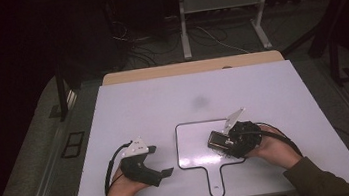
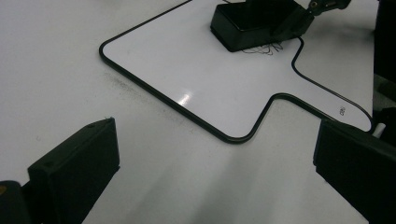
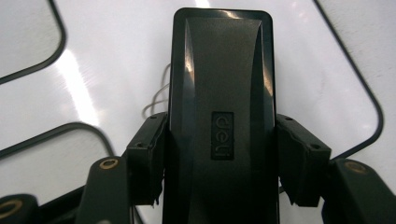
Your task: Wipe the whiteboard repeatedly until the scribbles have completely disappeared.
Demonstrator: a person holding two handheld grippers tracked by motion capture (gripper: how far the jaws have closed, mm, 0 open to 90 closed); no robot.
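Covering most of the scene, the white table (image 1: 163,104) carries a paddle-shaped whiteboard (image 1: 193,141) near its front edge. On that board, over black scribbles (image 2: 264,48), the right gripper (image 1: 226,142) pinches 1 black eraser (image 3: 222,116). Left gripper (image 1: 162,161), jaws spread, rests just beside the board.

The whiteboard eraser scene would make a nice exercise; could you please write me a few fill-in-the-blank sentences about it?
1. The right gripper is shut on a black ____.
2. The eraser rests on a small paddle-shaped ____ with a black rim.
3. Beside the eraser on the whiteboard are dark ____ marks.
4. The left gripper has its jaws ____, with nothing between them.

Missing words: eraser; whiteboard; scribble; open
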